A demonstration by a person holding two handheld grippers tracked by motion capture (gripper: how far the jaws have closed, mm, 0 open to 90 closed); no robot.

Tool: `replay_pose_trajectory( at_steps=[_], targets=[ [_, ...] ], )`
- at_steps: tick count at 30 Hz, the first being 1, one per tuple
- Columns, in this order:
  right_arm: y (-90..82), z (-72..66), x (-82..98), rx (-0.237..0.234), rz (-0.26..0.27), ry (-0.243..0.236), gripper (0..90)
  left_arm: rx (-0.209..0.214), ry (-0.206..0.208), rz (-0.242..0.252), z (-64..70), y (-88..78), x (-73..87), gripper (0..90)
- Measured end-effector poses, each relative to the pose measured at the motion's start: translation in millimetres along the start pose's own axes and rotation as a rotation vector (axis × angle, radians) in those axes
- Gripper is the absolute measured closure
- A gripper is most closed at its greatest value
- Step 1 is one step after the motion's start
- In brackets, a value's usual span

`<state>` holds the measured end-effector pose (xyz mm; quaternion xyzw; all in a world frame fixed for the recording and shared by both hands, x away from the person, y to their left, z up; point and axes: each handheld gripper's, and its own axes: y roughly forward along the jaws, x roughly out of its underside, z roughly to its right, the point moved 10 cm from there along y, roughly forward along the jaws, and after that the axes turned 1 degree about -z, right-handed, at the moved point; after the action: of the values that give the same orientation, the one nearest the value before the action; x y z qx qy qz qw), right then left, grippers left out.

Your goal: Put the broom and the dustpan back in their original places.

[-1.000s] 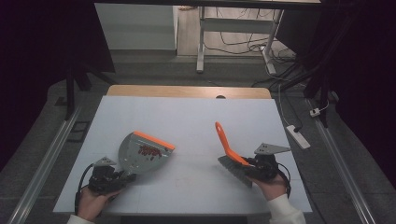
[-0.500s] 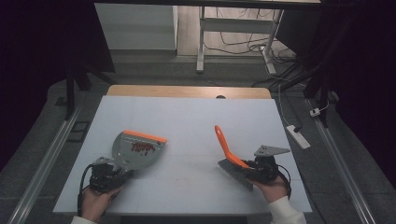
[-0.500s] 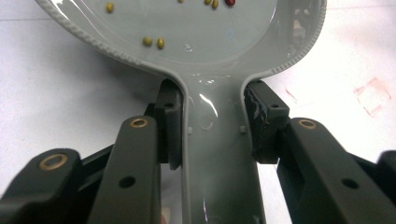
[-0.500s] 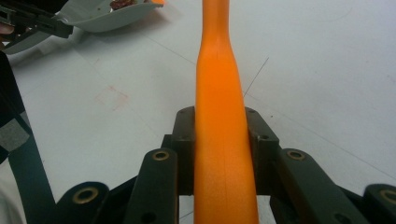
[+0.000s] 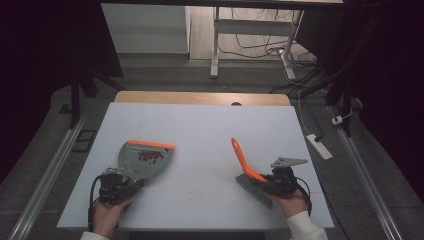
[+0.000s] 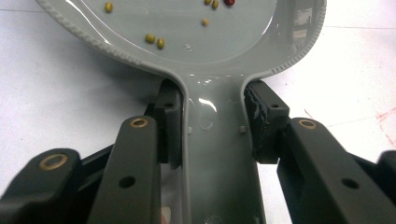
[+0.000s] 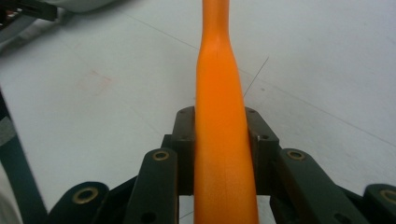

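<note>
Both tongs pinch: I see left gripper (image 5: 116, 186) on dustpan (image 5: 145, 157) handle, right gripper (image 5: 278, 182) on brush (image 5: 248, 172), handle tilting toward the tabletop's (image 5: 200, 125) far edge, well apart.

Dustpan (image 6: 187, 37): grey plastic, glossy and wet-looking, ribbed rim; orange lip (image 5: 151, 144) looks matt, maybe rubber. Brush handle (image 7: 222, 116): orange plastic, smooth, faint sheen. Bristles (image 5: 252, 187): grey, fibrous, matt. Table (image 5: 200, 125): white, matt, faintly scratched and stained; wooden strip (image 5: 175, 97) at far edge. Gripper pads (image 6: 261, 123): black, rough, matt. Beans (image 6: 155, 40): smooth, slightly shiny.
</note>
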<state>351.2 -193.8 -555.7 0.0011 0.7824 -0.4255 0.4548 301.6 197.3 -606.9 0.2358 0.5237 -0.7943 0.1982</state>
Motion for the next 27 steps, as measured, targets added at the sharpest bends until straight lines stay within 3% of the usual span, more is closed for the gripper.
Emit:
replay_pose_trajectory(
  at_steps=[4,8,13,27],
  targets=[
    [-0.5,8.1,0.7,-0.001,0.007,0.042,69.8,0.000,0.002,-0.018,0.1,3.3,1.9,62.2],
    [0.5,16.4,1.9,0.043,0.000,0.025,68.5,-0.005,0.011,-0.020,0.9,5.0,3.0,61.8],
    [2.6,24.7,3.7,0.055,-0.007,0.035,65.2,0.012,0.011,-0.013,1.2,3.8,2.7,60.8],
    [10.2,43.7,9.2,0.100,-0.075,0.051,49.4,0.006,0.077,0.011,-3.6,-9.7,3.1,42.5]
  ],
)
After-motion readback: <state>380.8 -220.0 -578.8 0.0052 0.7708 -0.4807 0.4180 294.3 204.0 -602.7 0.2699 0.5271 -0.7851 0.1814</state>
